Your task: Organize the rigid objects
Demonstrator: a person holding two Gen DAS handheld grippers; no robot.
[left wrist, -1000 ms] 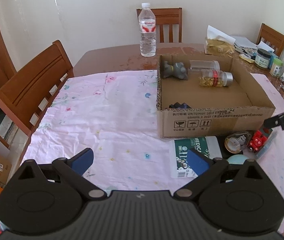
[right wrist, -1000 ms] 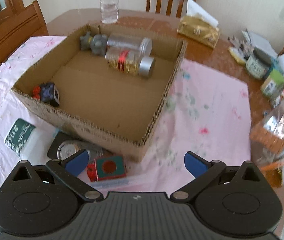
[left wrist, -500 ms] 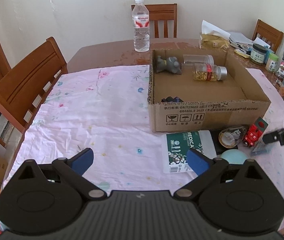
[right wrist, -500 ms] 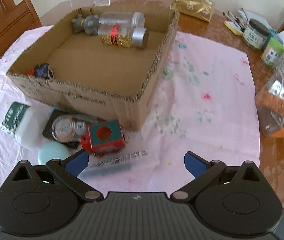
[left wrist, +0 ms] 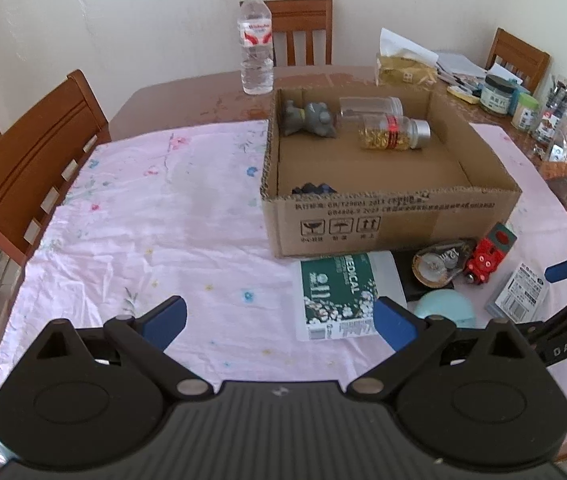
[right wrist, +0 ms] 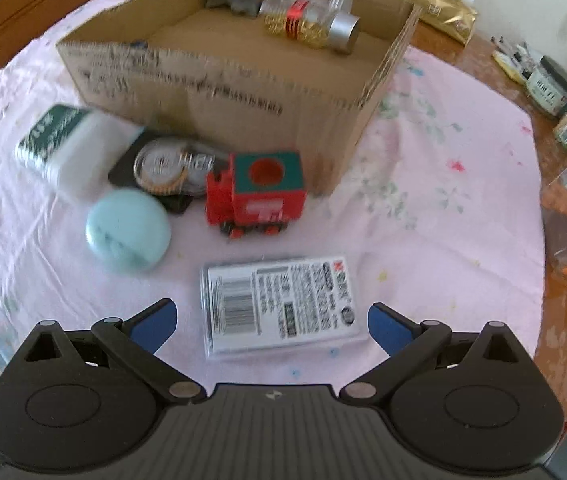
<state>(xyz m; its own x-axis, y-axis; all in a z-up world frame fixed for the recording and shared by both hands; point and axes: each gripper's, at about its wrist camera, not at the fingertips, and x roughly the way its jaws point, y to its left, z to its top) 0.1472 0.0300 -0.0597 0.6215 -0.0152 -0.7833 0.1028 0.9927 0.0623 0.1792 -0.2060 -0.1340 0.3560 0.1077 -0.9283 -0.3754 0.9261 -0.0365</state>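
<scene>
An open cardboard box (left wrist: 395,220) (right wrist: 219,92) stands on the pink cloth, holding a grey toy (left wrist: 311,118), two jars (left wrist: 393,132) and a dark item. In front of it lie a green-labelled bottle (left wrist: 337,294) (right wrist: 59,140), a round tin on a black case (right wrist: 163,166), a pale blue disc (right wrist: 128,230), a red toy train (right wrist: 257,196) (left wrist: 487,254) and a flat clear pack (right wrist: 281,306). My right gripper (right wrist: 269,322) is open, low over that pack. My left gripper (left wrist: 279,318) is open above the cloth, near the bottle.
A water bottle (left wrist: 256,42) stands behind the box. Jars, papers and a gold tissue pack (left wrist: 405,74) crowd the far right of the table. Wooden chairs (left wrist: 31,160) stand at the left and back. Bare pink cloth (left wrist: 143,220) lies left of the box.
Both grippers have drawn back from the box toward the table's near edge. The right one now has the clear pack between its open fingers, and more front items show.
</scene>
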